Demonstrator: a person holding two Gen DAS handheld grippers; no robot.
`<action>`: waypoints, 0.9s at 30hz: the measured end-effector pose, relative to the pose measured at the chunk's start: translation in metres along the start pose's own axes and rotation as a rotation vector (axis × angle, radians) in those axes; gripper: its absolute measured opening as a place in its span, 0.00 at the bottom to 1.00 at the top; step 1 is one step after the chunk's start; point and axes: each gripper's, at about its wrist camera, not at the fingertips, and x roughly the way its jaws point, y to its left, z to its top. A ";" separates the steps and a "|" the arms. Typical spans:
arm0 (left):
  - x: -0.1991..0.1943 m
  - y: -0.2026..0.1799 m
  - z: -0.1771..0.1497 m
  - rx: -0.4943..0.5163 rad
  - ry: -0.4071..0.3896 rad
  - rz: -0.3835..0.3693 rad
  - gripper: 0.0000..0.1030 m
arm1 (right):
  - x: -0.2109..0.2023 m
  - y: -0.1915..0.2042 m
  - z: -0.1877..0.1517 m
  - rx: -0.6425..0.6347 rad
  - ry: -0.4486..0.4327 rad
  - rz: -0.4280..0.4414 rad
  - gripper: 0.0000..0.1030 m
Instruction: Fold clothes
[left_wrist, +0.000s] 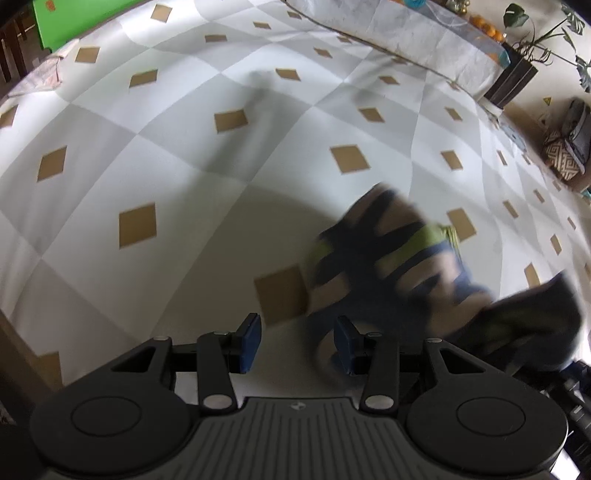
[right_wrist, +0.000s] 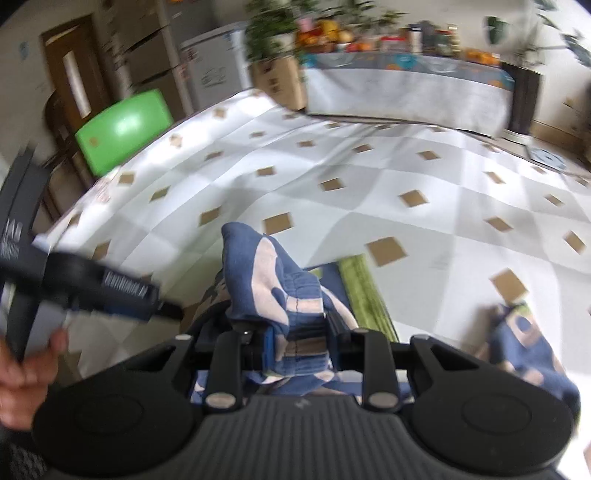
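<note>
Clothing here is one blue garment (right_wrist: 291, 295) of soft cloth with pale pink patches and a lime-green band, and a bunched fold of it stands up directly between the fingers of the right hand-held gripper (right_wrist: 299, 345), which pinches it tight. More of the same cloth spills below and to the right of that hand-held gripper, lying on the checked grey-and-white cloth with tan squares (right_wrist: 369, 158) that covers the table.

From the left wrist view the garment (left_wrist: 391, 254) shows as a blurred heap ahead and to the right of the left hand-held gripper (left_wrist: 297, 343). Its blue-padded fingers (left_wrist: 251, 341) stand apart with nothing between them; only the table cloth (left_wrist: 147, 147) shows in the gap.

To the left of the right hand-held gripper, the person's left hand (right_wrist: 26, 373) grips the black handle of the other tool. Farther ahead, past the table's far edge, a bright green plastic chair back (right_wrist: 125, 129) stands at the left, and a second table draped in white cloth (right_wrist: 406, 92) carries fruit and jars, blurred.
</note>
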 end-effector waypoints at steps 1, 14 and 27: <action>-0.001 0.001 -0.004 0.001 0.004 -0.003 0.40 | -0.004 -0.002 -0.002 0.021 -0.001 -0.012 0.24; -0.028 -0.017 -0.017 0.033 -0.042 -0.155 0.49 | -0.021 0.016 -0.056 0.160 0.075 -0.035 0.30; -0.036 -0.119 0.003 0.469 -0.020 -0.194 0.58 | -0.028 0.002 -0.065 0.352 0.029 -0.009 0.47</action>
